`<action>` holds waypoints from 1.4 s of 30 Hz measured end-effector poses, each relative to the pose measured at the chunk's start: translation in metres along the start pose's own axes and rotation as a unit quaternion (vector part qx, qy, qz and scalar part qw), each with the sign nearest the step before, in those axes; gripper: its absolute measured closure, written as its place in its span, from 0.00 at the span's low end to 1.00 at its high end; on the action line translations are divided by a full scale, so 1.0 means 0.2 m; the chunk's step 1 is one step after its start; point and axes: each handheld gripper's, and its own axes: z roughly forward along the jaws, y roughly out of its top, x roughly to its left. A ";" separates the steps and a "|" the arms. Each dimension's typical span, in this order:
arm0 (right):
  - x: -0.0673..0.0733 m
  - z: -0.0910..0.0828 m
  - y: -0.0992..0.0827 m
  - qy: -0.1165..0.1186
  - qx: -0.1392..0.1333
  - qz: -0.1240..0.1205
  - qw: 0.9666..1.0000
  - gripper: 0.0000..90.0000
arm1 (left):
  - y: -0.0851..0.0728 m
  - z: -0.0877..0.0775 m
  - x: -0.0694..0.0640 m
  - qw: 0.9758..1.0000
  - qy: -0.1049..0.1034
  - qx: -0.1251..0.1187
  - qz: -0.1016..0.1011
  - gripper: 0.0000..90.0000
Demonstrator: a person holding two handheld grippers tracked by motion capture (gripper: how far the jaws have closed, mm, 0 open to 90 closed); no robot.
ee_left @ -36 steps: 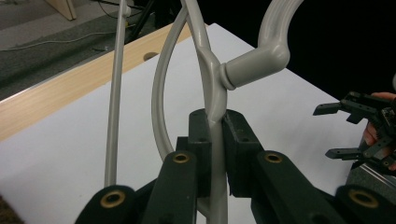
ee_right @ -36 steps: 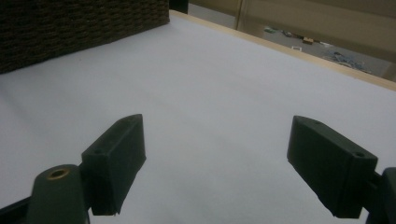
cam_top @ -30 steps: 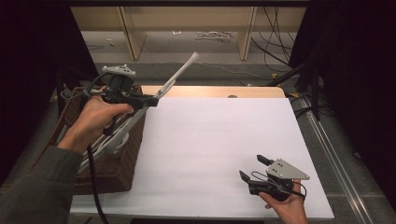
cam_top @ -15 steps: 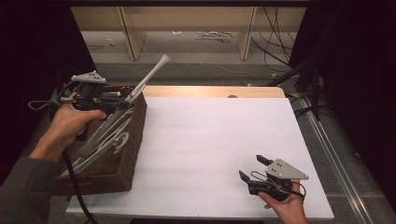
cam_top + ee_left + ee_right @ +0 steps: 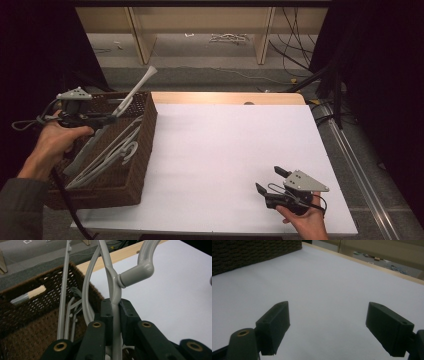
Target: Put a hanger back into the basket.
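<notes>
— What am I handling on the left side right now?

— I'm holding a grey plastic hanger with the left gripper; its jaws are clamped together on the hanger's neck, just below the hook. The hanger is tilting up over the far end of the wicker basket, one arm poking out past the rim toward the floor beyond.

— And the step?

— I'm judging that I'm carrying this hanger at the basket, either lowering it in or lifting it out; I cannot tell which. Next I'm needing to level it so the long arm is clearing the rim and not snagging on the weave.

— What's in the basket?

— Several more grey hangers are lying lengthwise along the bottom, overlapping each other.

— The other hand?

— The right gripper is resting near the front right of the white surface, well apart from the basket, jaws standing wide apart with nothing between them.
</notes>
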 end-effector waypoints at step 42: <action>0.00 0.00 0.00 -0.001 0.007 -0.002 1.000 0.23 | -0.44 0.13 0.12 0.995 0.015 0.098 0.019 0.91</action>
